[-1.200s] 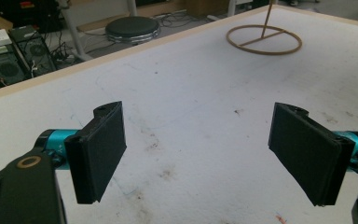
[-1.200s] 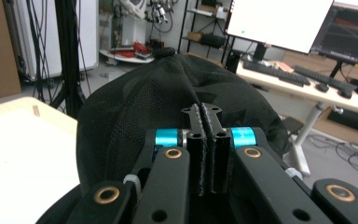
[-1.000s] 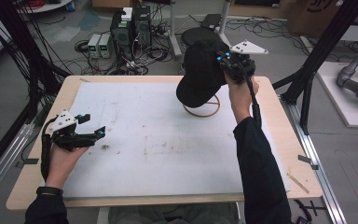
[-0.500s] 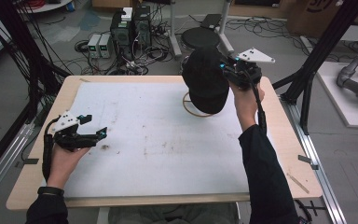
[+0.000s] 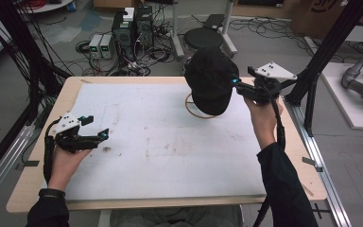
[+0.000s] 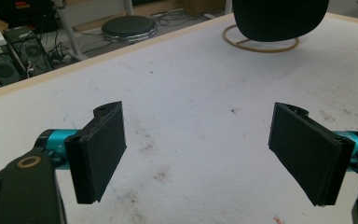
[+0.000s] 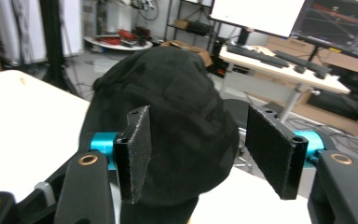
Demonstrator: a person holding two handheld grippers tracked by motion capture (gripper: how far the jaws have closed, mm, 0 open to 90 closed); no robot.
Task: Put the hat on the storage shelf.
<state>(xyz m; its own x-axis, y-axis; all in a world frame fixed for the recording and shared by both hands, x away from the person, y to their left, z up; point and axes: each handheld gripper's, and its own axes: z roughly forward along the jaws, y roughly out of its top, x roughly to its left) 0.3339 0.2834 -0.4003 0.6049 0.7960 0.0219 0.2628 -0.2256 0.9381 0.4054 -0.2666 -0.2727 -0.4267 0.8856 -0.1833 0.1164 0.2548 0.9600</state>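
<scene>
At the lower left of the high view, the left gripper [image 5: 92, 137] rests low over the white table [image 5: 151, 156], held in the person's left hand [image 5: 66, 161], whose sleeve is cut off by the bottom edge. In the left gripper view its jaws stand wide apart with nothing between them, only stained table surface; its right jaw is cropped at the lower right corner.

Toward the upper middle of the high view, a black cap [image 5: 211, 80] sits on a stand whose wooden ring base [image 5: 191, 109] lies on the table. The cap hides most of the stand, so how the upright part carries it is hard to make out. In the left gripper view the cap [image 6: 279, 18] is cut off by the top edge, with the ring [image 6: 261, 45] beneath it.

Just right of the cap in the high view, the right gripper [image 5: 238, 87] is held in the right hand [image 5: 264, 118] with its tips close to the cap's side. Its jaws have just been opening. In the right gripper view they stand apart, and the cap [image 7: 168, 126] fills the space behind and between them; the pads do not appear to press on it, though the left pad overlaps the fabric, so contact there is hard to judge.
</scene>
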